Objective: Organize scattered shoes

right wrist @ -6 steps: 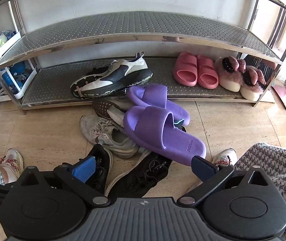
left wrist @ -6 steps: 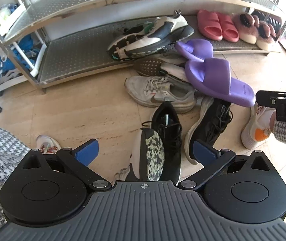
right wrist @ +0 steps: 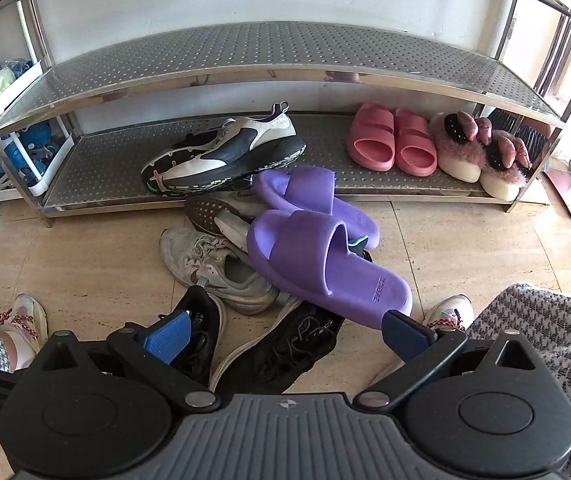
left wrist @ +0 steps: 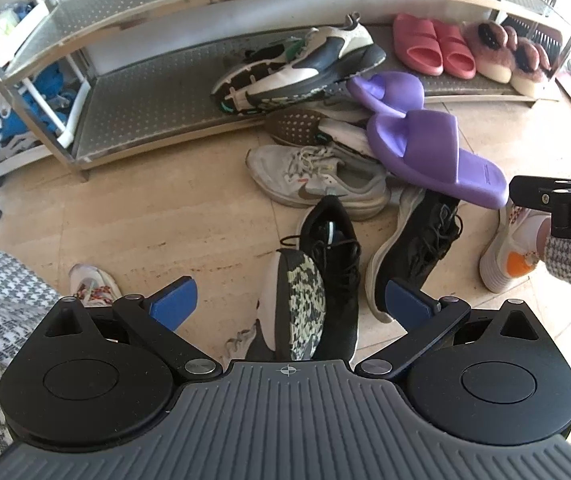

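Left wrist view: the left gripper point(left wrist: 289, 304), fingers spread wide and holding nothing, hovers over an overturned sneaker point(left wrist: 295, 310) with a speckled knit-pattern sole, lying against a black lace-up shoe point(left wrist: 331, 264). A good grasp would likely close across the firm sole edge.

Right wrist view: the right gripper point(right wrist: 285, 334), equally wide and empty, faces 2 smooth moulded purple slides point(right wrist: 325, 258) heaped on mesh trainers before the perforated steel rack point(right wrist: 125, 160).

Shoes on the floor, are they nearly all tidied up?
Not yet. The pink slides and fluffy slippers sit paired on the bottom shelf. Both the left gripper and right gripper are open and empty. The purple slides, grey sneaker and black sneakers remain piled.
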Available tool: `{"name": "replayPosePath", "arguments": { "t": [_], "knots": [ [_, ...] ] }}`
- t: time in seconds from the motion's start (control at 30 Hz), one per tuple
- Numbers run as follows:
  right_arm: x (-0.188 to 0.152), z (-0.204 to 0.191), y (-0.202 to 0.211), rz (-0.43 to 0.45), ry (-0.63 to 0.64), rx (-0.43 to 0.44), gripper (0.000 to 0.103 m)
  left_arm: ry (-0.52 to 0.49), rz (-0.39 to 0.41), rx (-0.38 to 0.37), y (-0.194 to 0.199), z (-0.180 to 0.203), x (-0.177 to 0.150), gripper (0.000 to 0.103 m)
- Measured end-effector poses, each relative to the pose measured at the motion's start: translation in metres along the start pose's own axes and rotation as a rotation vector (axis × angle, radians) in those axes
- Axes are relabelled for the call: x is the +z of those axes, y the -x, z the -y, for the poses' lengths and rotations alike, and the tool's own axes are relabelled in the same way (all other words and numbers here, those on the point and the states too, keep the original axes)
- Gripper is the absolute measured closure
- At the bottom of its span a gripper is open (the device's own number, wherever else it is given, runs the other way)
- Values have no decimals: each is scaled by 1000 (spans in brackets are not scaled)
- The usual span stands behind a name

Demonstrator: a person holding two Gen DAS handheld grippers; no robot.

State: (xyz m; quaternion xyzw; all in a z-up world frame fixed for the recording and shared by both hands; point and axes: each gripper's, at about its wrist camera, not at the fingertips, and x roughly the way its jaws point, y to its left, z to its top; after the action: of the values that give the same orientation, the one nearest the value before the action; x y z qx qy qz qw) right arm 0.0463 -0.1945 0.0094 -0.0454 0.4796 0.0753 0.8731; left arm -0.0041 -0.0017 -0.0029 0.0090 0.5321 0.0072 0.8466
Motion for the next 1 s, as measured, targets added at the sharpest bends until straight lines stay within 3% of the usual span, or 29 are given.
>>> {"name": "replayPosePath", "arguments": {
  "t": [1.0],
  "knots": [
    [1,0,-1,-8,-4,0,1,15,-20,0,-1,-1,-2,0]
  ]
}}
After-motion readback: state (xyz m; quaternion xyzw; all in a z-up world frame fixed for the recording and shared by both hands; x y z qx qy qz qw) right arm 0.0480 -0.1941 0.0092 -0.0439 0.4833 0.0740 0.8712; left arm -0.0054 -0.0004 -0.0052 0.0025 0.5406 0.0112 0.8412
